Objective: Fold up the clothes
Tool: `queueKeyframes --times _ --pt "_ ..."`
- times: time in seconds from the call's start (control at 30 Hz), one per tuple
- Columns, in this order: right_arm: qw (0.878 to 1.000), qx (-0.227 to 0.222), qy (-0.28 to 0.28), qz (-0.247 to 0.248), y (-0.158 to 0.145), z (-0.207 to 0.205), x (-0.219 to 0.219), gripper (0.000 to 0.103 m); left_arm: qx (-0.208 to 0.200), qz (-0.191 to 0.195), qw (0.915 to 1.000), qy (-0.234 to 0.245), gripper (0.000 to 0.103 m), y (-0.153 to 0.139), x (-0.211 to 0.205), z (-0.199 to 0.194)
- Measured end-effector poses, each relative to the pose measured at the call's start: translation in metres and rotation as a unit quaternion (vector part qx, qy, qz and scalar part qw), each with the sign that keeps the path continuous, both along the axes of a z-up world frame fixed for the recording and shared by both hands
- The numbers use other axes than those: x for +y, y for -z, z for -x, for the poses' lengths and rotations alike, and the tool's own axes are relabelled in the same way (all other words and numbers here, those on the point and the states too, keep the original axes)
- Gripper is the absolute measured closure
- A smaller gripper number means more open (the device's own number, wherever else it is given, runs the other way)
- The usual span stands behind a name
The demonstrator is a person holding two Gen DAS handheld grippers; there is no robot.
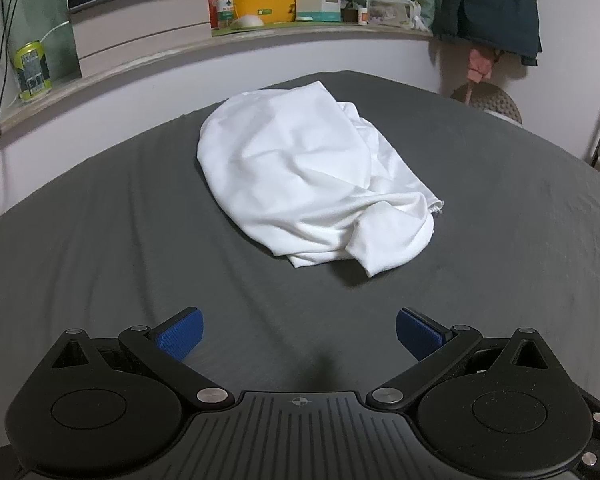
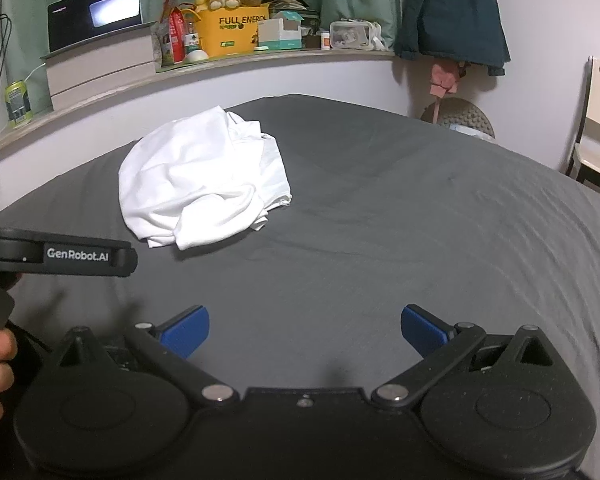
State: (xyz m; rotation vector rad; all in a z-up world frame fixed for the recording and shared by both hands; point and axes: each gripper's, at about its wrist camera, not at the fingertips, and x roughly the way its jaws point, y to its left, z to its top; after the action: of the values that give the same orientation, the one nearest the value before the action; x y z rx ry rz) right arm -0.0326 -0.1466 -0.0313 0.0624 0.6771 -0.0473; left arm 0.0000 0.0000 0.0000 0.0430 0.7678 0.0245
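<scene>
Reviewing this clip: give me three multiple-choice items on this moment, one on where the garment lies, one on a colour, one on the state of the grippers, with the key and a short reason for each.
1. Where does the white garment lie?
A. On the grey bed
B. On the shelf
C. Hanging on the wall

2. What colour are the gripper pads?
A. Red
B. Blue
C. Yellow

3. How do the left gripper and right gripper stand?
A. Both shut on the garment
B. One shut, one open
C. Both open, holding nothing

Key: 1 A, the garment sits bunched on the grey bed, below the shelf. 2 B, the pads show blue in both wrist views. 3 C, each wrist view shows its jaws wide apart with only sheet between them, short of the garment.
</scene>
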Motion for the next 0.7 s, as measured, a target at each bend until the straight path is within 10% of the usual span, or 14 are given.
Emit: queueKeyframes --times 0.7 --pt "1.000 0.016 -0.008 0.005 0.009 -0.004 0.009 0.000 0.006 0.021 0.9998 -0.003 0.000 0.009 -0.004 -0.001"
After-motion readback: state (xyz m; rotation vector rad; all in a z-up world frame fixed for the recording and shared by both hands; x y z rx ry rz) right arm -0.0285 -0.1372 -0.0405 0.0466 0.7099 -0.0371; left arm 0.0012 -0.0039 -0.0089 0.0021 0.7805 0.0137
